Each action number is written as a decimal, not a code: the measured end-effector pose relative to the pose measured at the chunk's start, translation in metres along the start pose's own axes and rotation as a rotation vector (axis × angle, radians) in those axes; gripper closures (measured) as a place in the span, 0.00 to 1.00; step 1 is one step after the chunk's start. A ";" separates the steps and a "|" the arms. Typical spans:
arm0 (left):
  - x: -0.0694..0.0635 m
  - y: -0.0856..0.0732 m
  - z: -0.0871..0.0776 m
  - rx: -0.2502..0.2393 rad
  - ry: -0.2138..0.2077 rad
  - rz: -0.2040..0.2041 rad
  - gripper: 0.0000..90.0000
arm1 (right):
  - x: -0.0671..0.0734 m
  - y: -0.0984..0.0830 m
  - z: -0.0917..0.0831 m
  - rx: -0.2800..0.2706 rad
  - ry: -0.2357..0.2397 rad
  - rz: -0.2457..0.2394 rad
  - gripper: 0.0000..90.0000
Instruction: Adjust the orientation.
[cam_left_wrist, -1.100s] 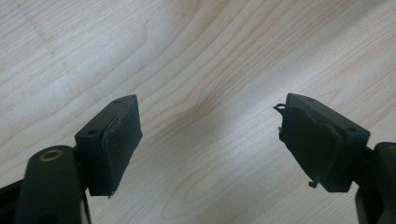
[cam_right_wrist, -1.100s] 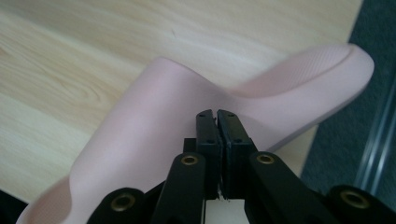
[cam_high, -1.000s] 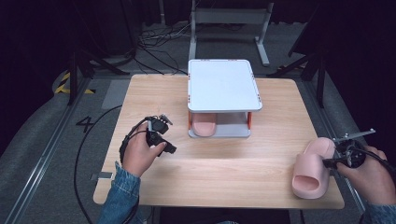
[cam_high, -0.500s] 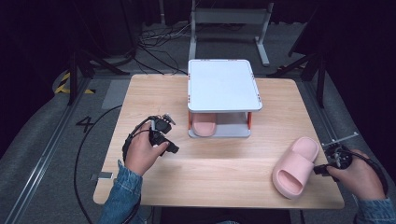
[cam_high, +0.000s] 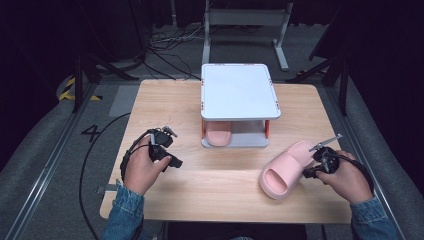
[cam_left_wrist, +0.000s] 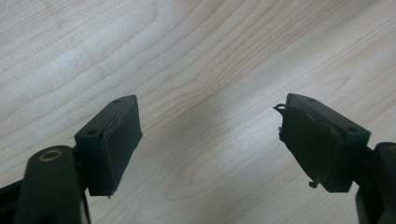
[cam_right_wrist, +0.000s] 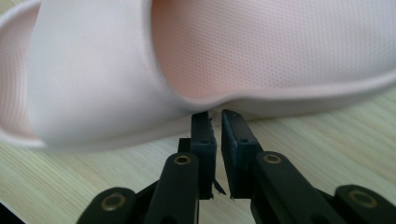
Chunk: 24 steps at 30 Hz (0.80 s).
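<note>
A: Slipper (cam_high: 285, 170), pink, one item: location?

B: Flat on the counter (cam_high: 165, 100), right front, near a white two-tier rack (cam_high: 239, 90) sheltering its mate (cam_high: 218, 137).

A: Right tongs (cam_high: 316, 161)?

B: At the slipper's edge; narrow gap, just been opening, tips at the rim, gripping nothing.

A: Left tongs (cam_high: 172, 156)?

B: Wide apart over bare wood, holding nothing, well clear.

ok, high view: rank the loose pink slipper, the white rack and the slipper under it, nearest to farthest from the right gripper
1. Loose pink slipper, right beside the right gripper.
2. White rack, table centre.
3. Slipper under the rack, lower shelf, left side; close to the rack's own distance.
</note>
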<state>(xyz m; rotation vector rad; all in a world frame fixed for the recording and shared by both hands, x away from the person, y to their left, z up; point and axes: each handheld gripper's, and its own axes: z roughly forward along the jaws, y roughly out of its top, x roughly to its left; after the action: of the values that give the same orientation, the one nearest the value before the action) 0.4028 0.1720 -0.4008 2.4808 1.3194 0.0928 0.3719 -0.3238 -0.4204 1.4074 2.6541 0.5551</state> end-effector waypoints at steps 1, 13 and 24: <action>0.001 -0.001 0.000 0.000 -0.004 -0.008 0.23 | 0.001 0.001 0.001 -0.008 -0.003 -0.009 0.84; 0.001 -0.004 0.003 0.008 -0.016 -0.024 0.23 | 0.003 -0.004 -0.011 -0.005 -0.083 -0.248 0.32; 0.003 -0.006 0.007 0.015 -0.019 -0.035 0.23 | 0.020 0.007 -0.004 -0.048 -0.066 -0.397 0.28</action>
<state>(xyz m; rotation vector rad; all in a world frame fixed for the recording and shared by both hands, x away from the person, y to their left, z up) 0.4013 0.1755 -0.4093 2.4638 1.3603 0.0504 0.3650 -0.3047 -0.4125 0.8332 2.7365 0.5124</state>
